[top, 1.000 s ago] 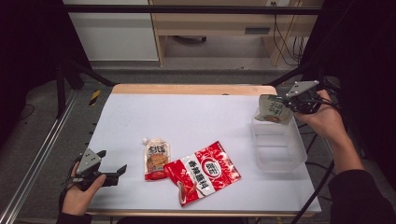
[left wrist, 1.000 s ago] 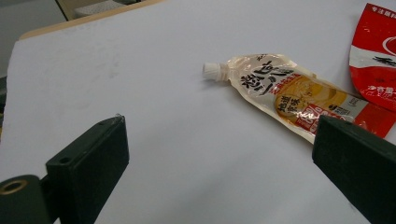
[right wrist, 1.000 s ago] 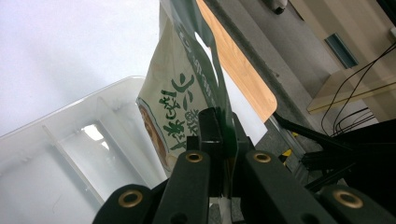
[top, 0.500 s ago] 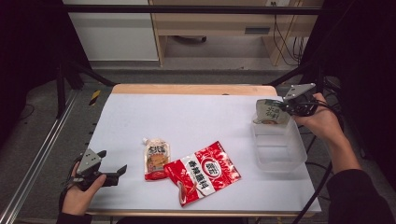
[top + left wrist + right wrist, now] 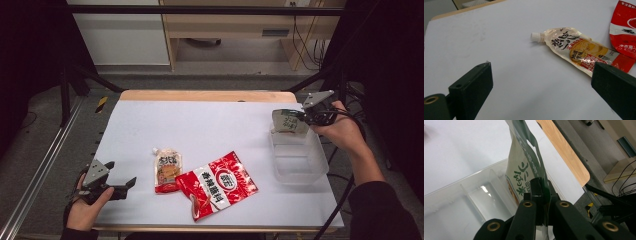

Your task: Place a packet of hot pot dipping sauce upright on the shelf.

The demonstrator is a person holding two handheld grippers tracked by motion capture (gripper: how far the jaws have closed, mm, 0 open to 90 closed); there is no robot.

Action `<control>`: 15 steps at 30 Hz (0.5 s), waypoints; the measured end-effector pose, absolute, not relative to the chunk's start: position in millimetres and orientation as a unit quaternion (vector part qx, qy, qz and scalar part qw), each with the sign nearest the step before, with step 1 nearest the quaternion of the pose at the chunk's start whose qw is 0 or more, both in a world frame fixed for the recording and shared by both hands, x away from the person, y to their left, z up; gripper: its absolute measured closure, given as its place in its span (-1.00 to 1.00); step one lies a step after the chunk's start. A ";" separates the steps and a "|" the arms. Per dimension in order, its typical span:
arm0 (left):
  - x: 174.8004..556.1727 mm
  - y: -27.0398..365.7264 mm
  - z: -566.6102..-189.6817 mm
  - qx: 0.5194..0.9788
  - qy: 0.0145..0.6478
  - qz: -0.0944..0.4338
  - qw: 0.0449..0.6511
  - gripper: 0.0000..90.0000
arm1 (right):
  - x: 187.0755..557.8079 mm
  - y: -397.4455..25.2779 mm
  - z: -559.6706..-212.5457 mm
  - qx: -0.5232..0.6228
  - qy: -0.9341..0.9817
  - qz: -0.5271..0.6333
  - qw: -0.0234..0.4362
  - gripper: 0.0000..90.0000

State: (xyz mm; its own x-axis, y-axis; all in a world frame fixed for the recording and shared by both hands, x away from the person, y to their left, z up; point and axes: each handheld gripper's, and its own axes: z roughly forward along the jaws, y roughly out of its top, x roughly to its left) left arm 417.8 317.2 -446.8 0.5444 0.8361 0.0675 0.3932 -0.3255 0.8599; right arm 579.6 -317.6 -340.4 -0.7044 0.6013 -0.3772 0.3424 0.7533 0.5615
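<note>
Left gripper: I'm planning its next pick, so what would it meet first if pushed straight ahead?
Probably the spouted pouch; it lies ahead between the open left gripper's jaws, toward the right one, with bare table before it.

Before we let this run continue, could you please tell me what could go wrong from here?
The right tool pinches the green-printed snack packet only at its thin edge, so it may slip. The packet hangs over the far rim of the clear plastic container, and might catch on it or land outside.
</note>
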 end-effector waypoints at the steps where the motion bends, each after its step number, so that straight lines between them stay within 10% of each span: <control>1: 417.7 317.3 -446.7 0.770 0.399 0.263 0.422 -0.91 | 579.8 -317.2 -340.7 0.267 0.893 0.230 0.281 1.00; 15: 417.9 316.7 -447.2 0.770 0.399 0.261 0.423 -0.91 | 584.6 -324.2 -342.8 0.290 0.886 0.229 0.279 0.98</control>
